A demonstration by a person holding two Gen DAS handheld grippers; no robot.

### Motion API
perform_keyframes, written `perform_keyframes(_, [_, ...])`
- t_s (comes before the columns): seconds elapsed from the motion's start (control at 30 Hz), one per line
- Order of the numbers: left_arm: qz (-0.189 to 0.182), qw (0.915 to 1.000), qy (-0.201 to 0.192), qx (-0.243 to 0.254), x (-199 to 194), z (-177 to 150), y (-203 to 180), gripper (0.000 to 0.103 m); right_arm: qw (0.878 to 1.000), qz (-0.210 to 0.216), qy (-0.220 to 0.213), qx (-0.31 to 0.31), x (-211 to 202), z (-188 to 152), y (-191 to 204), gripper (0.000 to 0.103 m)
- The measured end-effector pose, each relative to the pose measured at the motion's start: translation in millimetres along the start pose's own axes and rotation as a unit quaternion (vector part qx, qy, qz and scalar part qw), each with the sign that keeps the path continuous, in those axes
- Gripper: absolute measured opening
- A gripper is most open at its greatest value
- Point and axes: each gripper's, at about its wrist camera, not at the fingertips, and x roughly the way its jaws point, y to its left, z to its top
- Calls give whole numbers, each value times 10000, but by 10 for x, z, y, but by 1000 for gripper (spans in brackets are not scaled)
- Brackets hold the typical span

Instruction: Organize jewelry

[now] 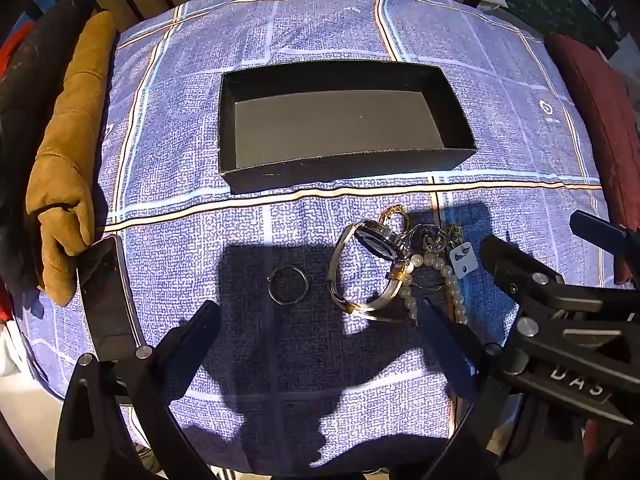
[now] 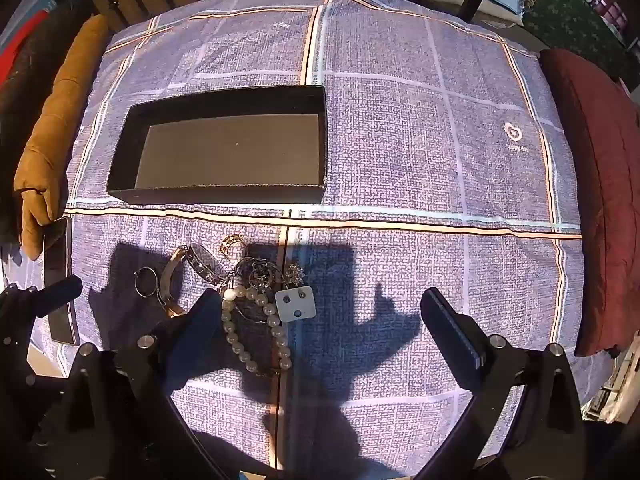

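Left tongs point(image 1: 316, 328) and right tongs point(image 2: 320, 320) are held spread and empty above the counter point(image 2: 420, 160). Jewelry pile point(image 1: 400, 264) lies just ahead of both; the ring point(image 1: 287, 284) is centred between the left fingers.

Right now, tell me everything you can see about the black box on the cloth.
The black box is a shallow, open rectangular tray with no lid in view, seemingly cardboard, with a raw corrugated edge along its near rim. Its walls are black and its floor a flat grey-brown, with nothing inside it. It sits flat on the blue checked cloth, just beyond an orange stripe. The jewelry pile lies nearer the cameras, apart from it. Nothing touches the box except the cloth.
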Motion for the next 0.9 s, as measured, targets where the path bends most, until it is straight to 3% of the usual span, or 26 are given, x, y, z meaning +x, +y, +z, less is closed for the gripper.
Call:
perform_keyframes(0.6, [40,9999,-115,-95,-114,-46,15,95,9999,76,-81,17,-40,-38,31,98])
perform_keyframes(0.9, [126,9986,-495,97,-211,-25,-60,95,9998,97,-140,70,-85,-19,9,98])
